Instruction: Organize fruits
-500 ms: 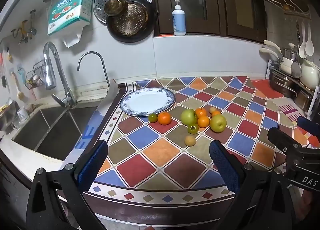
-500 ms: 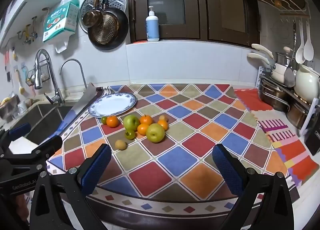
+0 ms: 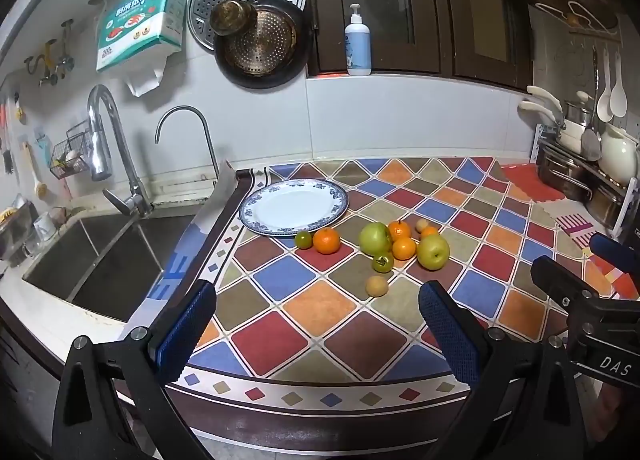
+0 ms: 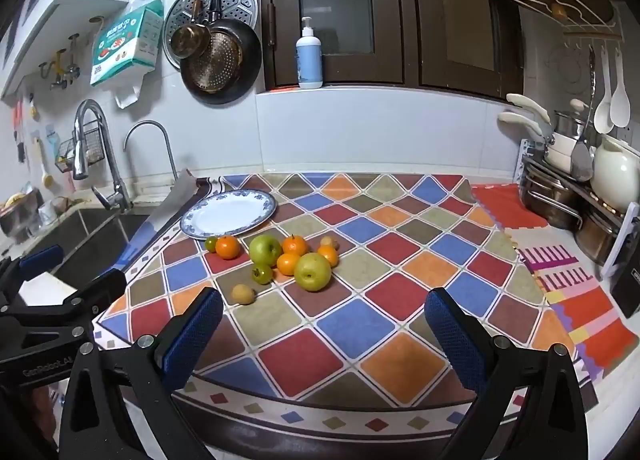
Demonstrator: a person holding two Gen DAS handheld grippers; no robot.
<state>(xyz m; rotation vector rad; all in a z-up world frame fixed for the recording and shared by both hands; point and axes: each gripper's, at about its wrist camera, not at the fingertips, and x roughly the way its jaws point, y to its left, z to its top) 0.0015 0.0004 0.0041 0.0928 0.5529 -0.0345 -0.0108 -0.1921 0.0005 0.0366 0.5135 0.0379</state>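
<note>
A blue-rimmed white plate (image 3: pixel 294 206) (image 4: pixel 228 213) lies empty on the checkered counter mat near the sink. Just in front of it lie several fruits: two green apples (image 3: pixel 375 238) (image 3: pixel 433 251) (image 4: pixel 265 249) (image 4: pixel 313 271), several oranges (image 3: pixel 326 240) (image 4: pixel 228 246), small green fruits (image 3: pixel 383 262) (image 4: pixel 262 273) and a small yellow fruit (image 3: pixel 377 285) (image 4: pixel 243 293). My left gripper (image 3: pixel 318 326) is open and empty above the counter's front edge. My right gripper (image 4: pixel 324 330) is open and empty, also at the front edge, to the right of the left one.
A steel sink (image 3: pixel 100 256) with taps lies left of the mat. Pans hang on the back wall. A soap bottle (image 3: pixel 358 46) stands on the window ledge. A rack of pots and utensils (image 4: pixel 576 188) stands at the right, with a striped mat (image 4: pixel 576 292) before it.
Both grippers have shifted very slightly; the fruits and plate have not moved.
</note>
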